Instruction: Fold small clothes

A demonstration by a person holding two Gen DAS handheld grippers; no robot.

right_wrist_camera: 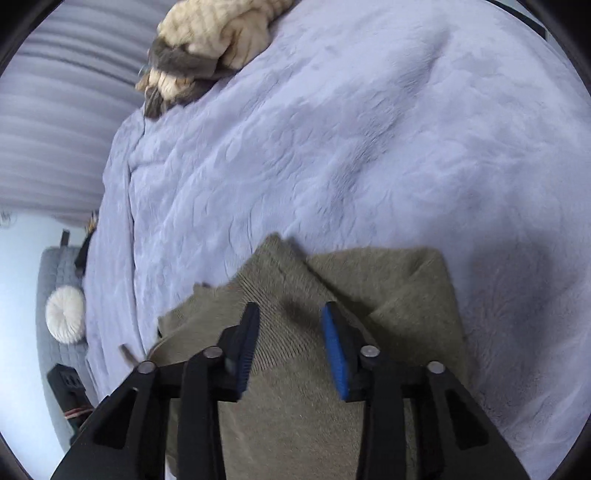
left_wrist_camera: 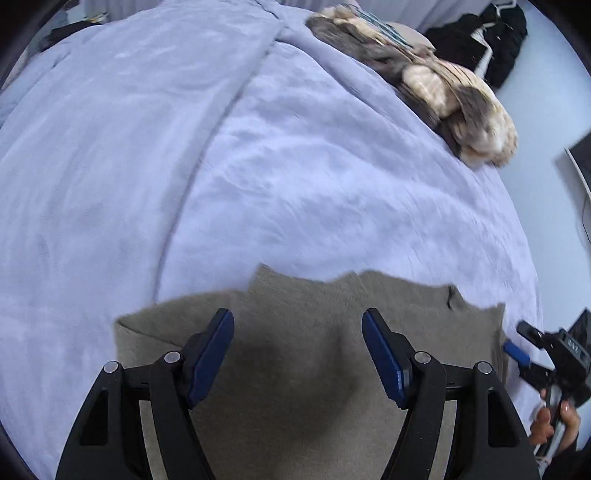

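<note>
Left gripper (left_wrist_camera: 297, 325) hovering wide-open and right gripper (right_wrist_camera: 290, 317) hovering part-open over olive knit garment (left_wrist_camera: 303, 350), fur throw (left_wrist_camera: 436, 85) lying at 1 o'clock.

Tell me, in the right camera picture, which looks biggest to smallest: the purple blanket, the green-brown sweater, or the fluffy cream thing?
1. Purple blanket
2. Green-brown sweater, though it's nearest the camera
3. Fluffy cream thing, farther off and partly cut off, so its real size is unsure

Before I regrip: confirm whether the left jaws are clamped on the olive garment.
No. The left gripper is wide open above the olive garment, holding nothing.
</note>
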